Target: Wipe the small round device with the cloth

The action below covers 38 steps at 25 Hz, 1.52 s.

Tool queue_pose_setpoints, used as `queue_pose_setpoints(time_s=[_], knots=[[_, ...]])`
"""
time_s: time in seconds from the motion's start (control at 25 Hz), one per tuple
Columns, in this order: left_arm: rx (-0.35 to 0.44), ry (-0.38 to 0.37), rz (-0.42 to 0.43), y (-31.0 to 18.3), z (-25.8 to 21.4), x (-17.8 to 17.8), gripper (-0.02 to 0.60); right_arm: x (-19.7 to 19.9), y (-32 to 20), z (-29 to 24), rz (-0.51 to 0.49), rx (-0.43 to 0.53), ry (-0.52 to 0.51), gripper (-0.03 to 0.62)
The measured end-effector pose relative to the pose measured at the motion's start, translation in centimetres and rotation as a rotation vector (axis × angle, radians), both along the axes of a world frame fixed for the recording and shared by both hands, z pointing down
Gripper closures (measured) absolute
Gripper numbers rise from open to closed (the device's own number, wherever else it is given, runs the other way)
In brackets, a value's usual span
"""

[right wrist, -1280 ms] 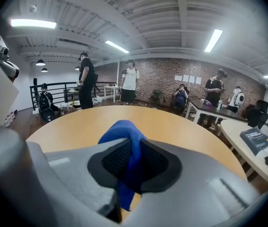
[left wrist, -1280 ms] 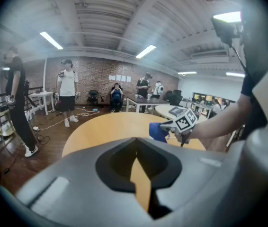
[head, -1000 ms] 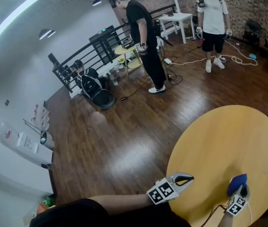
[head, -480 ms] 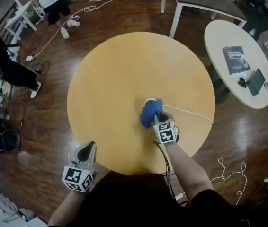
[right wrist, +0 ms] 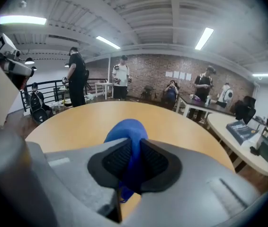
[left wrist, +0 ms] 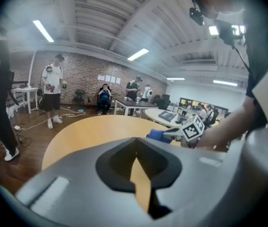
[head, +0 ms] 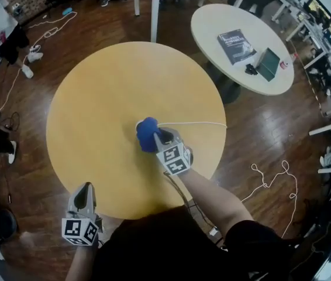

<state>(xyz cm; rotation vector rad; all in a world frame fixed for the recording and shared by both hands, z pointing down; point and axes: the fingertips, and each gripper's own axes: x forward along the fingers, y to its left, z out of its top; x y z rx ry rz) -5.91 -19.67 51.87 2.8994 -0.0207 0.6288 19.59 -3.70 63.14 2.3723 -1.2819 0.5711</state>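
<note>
My right gripper (head: 157, 139) is shut on a bunched blue cloth (head: 147, 133) near the middle of the round yellow table (head: 95, 98). In the right gripper view the cloth (right wrist: 127, 129) is pinched between the dark pads of the right gripper (right wrist: 133, 151) and bulges out in front. A white cable (head: 195, 123) runs across the table to the cloth. The small round device is hidden under the cloth. My left gripper (head: 85, 193) is shut and empty at the table's near left rim, well apart from the cloth. From the left gripper (left wrist: 136, 141), the cloth (left wrist: 160, 135) shows ahead to the right.
A second, white round table (head: 212, 22) stands at the upper right with a dark book (head: 235, 44) and a green case (head: 268, 63) on it. A loose white cord (head: 271, 177) lies on the wooden floor at the right. People stand at the far left.
The head view has swung from the room down onto the table. The right gripper has kept the blue cloth in its jaws. The left gripper has drawn back to the table's rim.
</note>
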Motion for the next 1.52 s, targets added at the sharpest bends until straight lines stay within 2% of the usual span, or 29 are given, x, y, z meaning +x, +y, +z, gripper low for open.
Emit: queue_pose_setpoints(time_s=[0.2,0.44,0.56,0.72,0.92,1.2,1.52], knots=[[-0.026,0.007,0.027,0.6,1.9,0.7,0.578,1.8,-1.5,-2.3,-0.026,0.009,0.080,0.540],[-0.020,0.007,-0.017,-0.4,2.0,-0.2,0.578,2.1,-4.3,1.2,-0.100,-0.101,0.011,0.540],[-0.020,0.002,-0.039,-1.0,1.7,-0.8,0.578,2.1,-4.9,1.2,-0.110,-0.117,0.019,0.540],[-0.026,-0.022,-0.063,-0.5,2.0,-2.1,0.578,1.4,-5.5,1.2,-0.143,-0.121,0.045,0.540],[-0.023,-0.024,-0.075,0.1,2.0,-2.2,0.578,0.5,-6.0,1.4,-0.200,-0.136,0.063,0.540],[-0.014,-0.030,-0.091,0.1,1.5,-2.7,0.578,-1.6,-8.0,2.3,-0.285,-0.148,0.036,0.540],[-0.010,-0.046,-0.136,-0.3,1.5,-4.5,0.578,-3.8,-8.9,3.8,-0.327,-0.154,0.014,0.540]])
